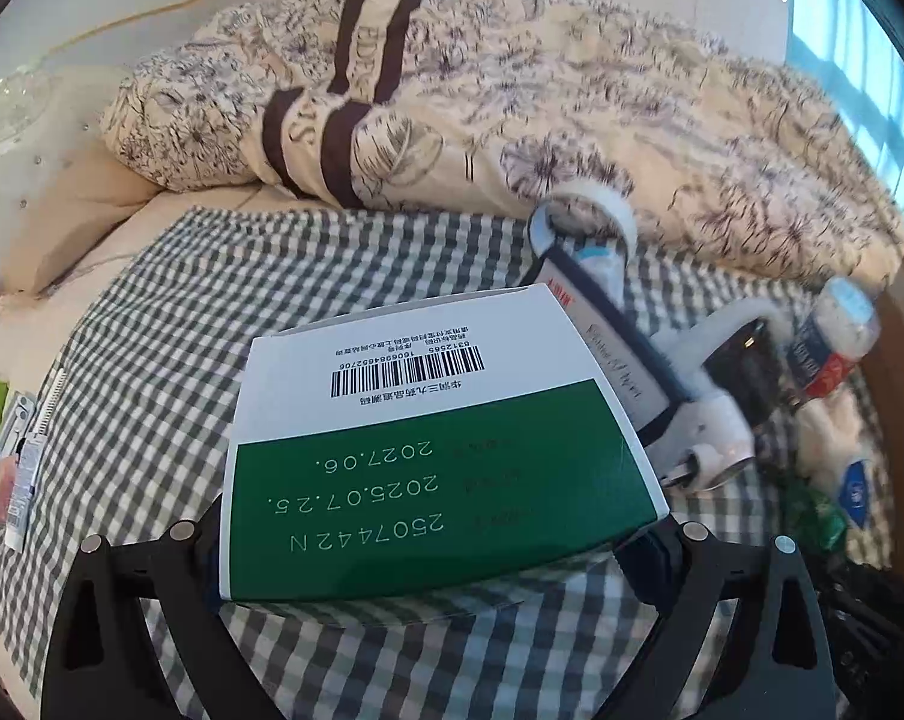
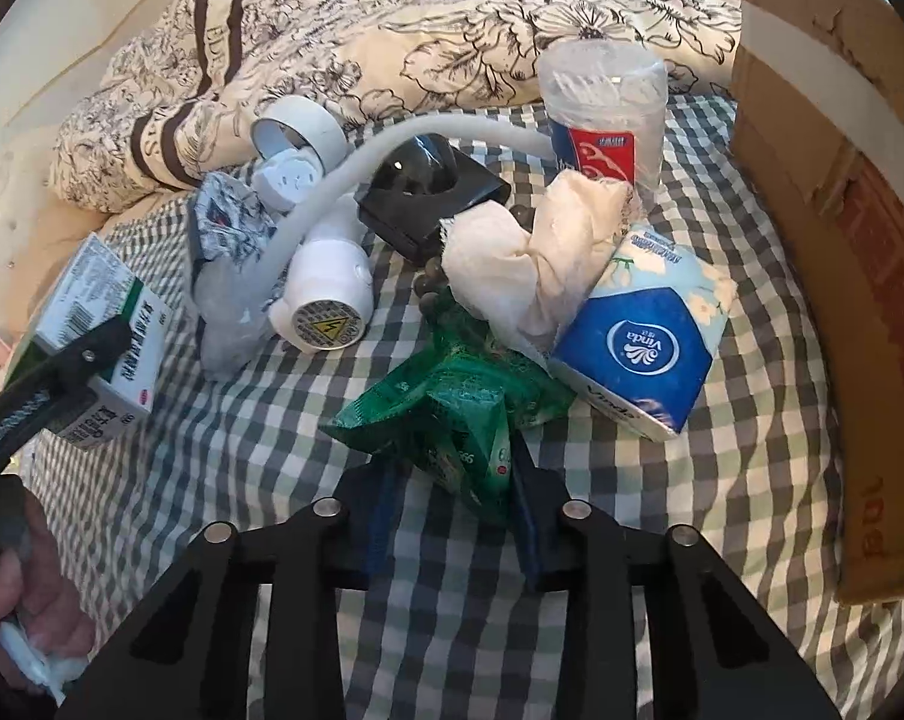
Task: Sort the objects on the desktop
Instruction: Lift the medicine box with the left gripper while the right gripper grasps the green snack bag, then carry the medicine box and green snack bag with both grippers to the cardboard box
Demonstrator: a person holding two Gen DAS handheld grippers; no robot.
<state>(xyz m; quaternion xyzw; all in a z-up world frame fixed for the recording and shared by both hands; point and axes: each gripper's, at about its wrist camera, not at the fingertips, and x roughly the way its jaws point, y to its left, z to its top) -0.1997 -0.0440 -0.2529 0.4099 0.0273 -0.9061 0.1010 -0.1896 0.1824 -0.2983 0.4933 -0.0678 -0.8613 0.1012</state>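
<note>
A green-and-white medicine box [image 1: 440, 450] sits between the fingers of my left gripper [image 1: 440, 546], which is shut on it above the checked cloth [image 1: 152, 420]. The right wrist view shows the same box [image 2: 98, 330] at the far left, held by the left gripper [image 2: 92, 354]. My right gripper [image 2: 455, 498] is shut on the lower end of a crumpled green packet [image 2: 452, 414] near the middle of the pile. A hand [image 2: 32, 600] shows at the bottom left.
The pile holds a blue Vinda tissue pack [image 2: 644, 348], a cotton-swab jar [image 2: 602, 114], a white rag [image 2: 530, 258], a black holder [image 2: 434, 192] and a white gooseneck device [image 2: 326, 294]. A cardboard box [image 2: 842, 240] stands right. A flowered duvet [image 1: 512, 90] lies behind. Nail clippers [image 1: 17, 420] lie left.
</note>
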